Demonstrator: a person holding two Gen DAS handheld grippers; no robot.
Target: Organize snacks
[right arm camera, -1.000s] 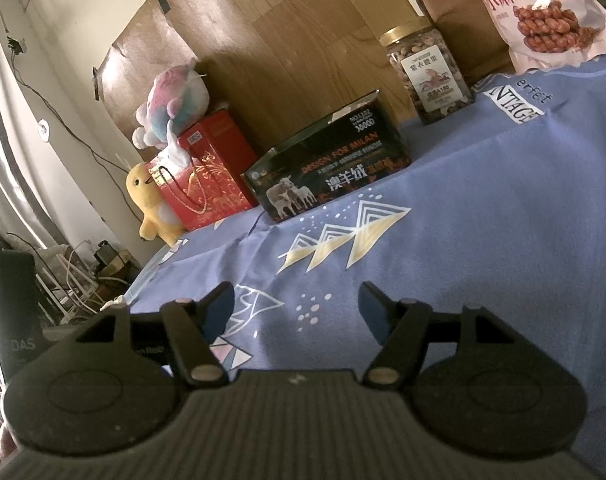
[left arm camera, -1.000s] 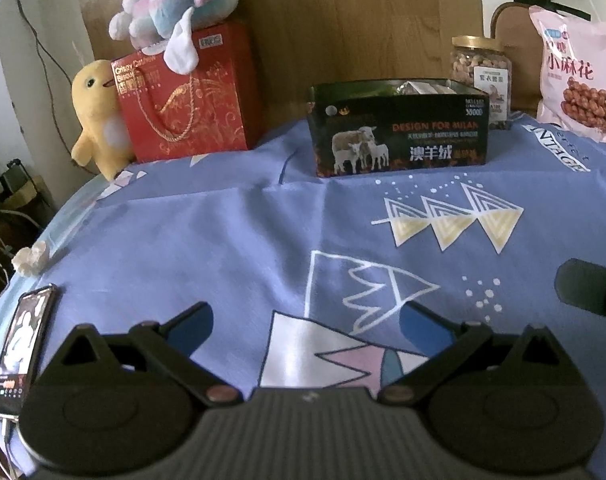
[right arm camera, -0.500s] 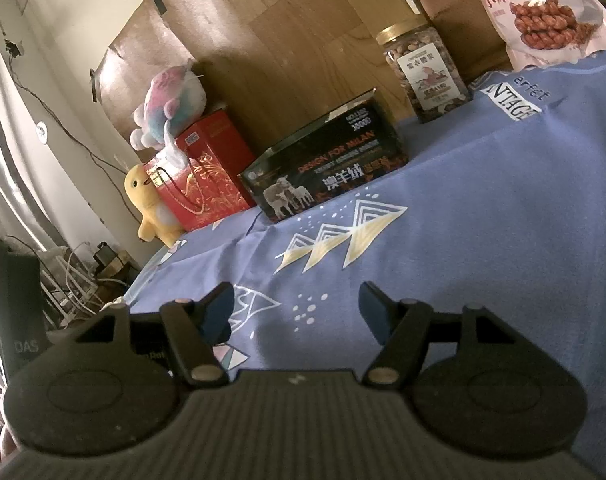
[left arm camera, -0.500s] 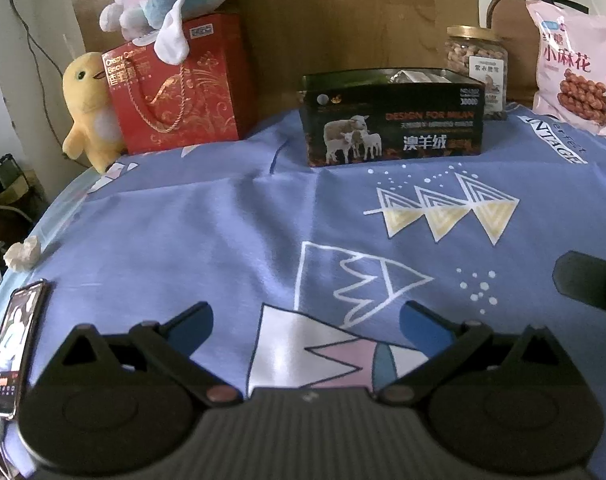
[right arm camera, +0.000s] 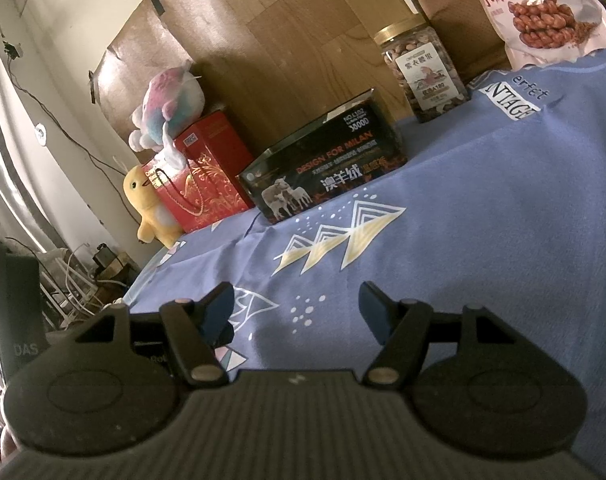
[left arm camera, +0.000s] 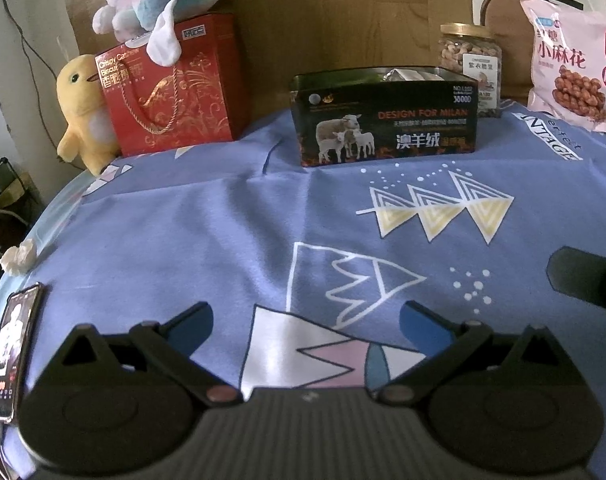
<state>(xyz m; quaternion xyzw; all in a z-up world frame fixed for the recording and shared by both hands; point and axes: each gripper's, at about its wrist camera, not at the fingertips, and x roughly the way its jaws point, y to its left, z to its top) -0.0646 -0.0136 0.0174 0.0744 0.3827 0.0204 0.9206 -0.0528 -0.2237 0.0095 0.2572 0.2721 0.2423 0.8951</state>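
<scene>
- You're in a home, likely a bedroom or living room: blue patterned cloth [left arm camera: 191, 240] spread over the surface.
- Plush toys [left arm camera: 83, 116] beside a red gift bag [left arm camera: 175, 92].
- Phone [left arm camera: 9, 348] charging at the edge.
- Cable clutter [right arm camera: 75, 284] on the floor, wood-look board [right arm camera: 283, 52] taped to the wall.

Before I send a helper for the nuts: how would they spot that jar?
Look along the far edge of the blue tablecloth, just right of the dark sheep-printed box. The nut jar stands behind its corner: clear, gold-lidded, white label, unlike the flat pink snack bag beside it.
</scene>
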